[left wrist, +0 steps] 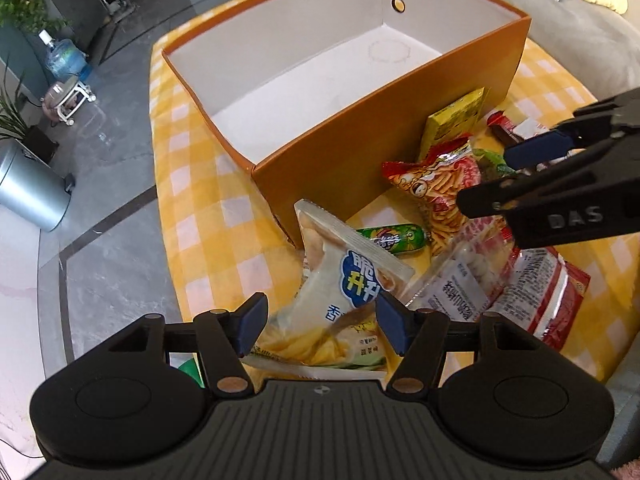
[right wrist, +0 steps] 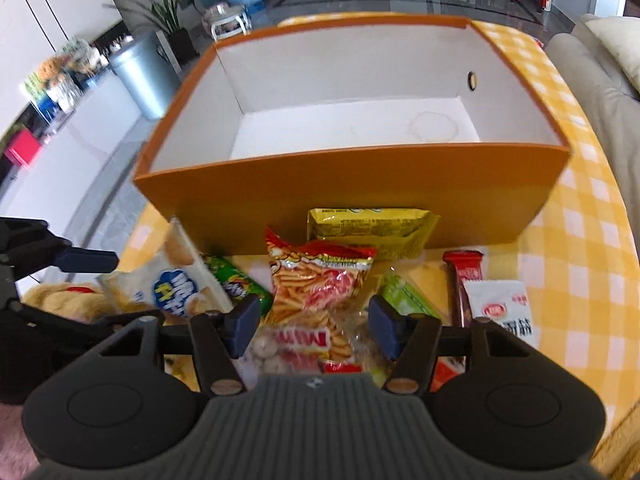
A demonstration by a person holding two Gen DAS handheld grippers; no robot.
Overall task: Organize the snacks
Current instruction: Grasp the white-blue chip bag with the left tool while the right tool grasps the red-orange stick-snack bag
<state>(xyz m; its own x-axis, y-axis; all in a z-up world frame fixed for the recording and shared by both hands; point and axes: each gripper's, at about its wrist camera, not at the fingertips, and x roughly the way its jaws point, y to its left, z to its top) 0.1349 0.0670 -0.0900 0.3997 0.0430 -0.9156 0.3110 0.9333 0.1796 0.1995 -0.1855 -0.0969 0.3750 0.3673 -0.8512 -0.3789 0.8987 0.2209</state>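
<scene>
Yellow-and-white checked cloth is covering the surface (left wrist: 200, 216), with grey polished floor around it, a silver bin (left wrist: 28, 188) and a blue water jug (left wrist: 64, 56) standing off to one side, and a pale sofa (left wrist: 580, 28) along the other.

An open orange box (left wrist: 400, 128) with a white inside is sitting on the cloth, holding nothing visible. A heap of snack packets is lying on the cloth just in front of its near wall.

The left tongs (left wrist: 322, 324) are pointing steeply down with the jaws standing apart on either side of a white crisp bag with a blue logo (left wrist: 340, 288). The bag is lying between the blue pads; whether the pads are pressing on it cannot be told.

The right tongs (right wrist: 314, 326) are also angling down, jaws apart, hanging over a red-and-orange bag of snack sticks (right wrist: 316, 280) and a clear packet with red print (right wrist: 296, 344). Neither pad is seen touching a packet.

Elsewhere in the heap, a green sausage stick (left wrist: 394, 237) is lying beside the white bag, a yellow packet (right wrist: 370, 232) is leaning against the box wall, and a dark red wafer bar (right wrist: 460, 280) and a small white sachet (right wrist: 500, 304) are lying to the right.
</scene>
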